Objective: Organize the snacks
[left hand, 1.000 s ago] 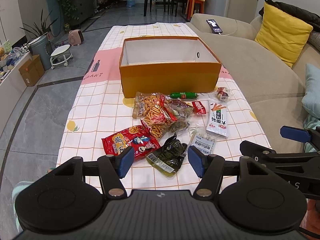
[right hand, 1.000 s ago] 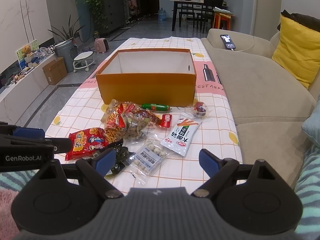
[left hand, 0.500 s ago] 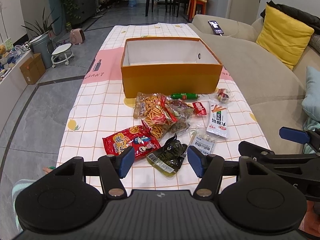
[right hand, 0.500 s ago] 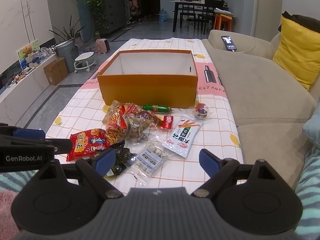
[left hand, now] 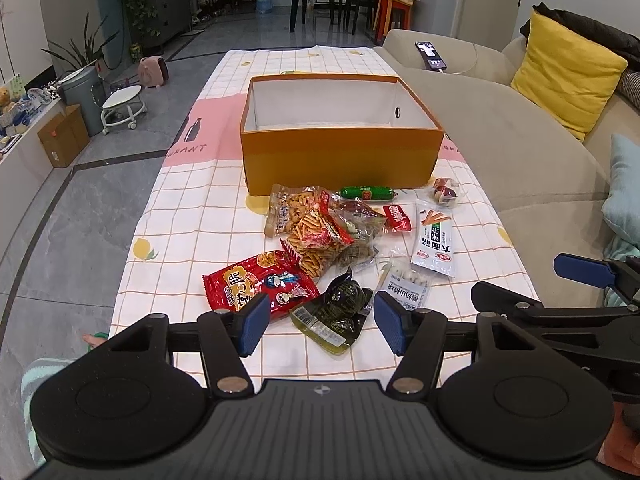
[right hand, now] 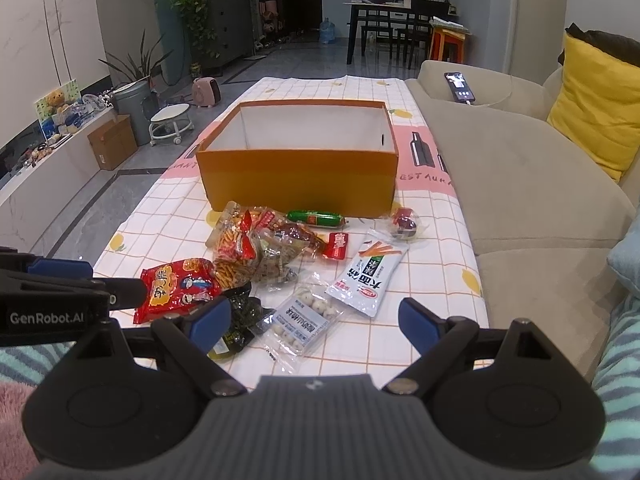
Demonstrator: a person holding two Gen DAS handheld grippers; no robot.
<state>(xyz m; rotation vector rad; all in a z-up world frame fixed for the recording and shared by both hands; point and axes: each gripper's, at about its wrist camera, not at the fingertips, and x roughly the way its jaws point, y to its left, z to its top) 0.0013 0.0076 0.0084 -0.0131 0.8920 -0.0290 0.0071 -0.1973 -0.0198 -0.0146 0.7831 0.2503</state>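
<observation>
Here, crinkly mixed snack packets point(left hand: 332, 256)

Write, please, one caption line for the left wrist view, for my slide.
Left claw, open and empty, poised above snack packets scattered before an empty orange box on a checked tablecloth.

I count one orange box point(left hand: 340, 160) on my table, one green sausage point(left hand: 367, 193), one red chip bag point(left hand: 258, 286), one dark green pouch point(left hand: 338, 312), one white noodle sachet point(left hand: 434, 238), and two grippers.
</observation>
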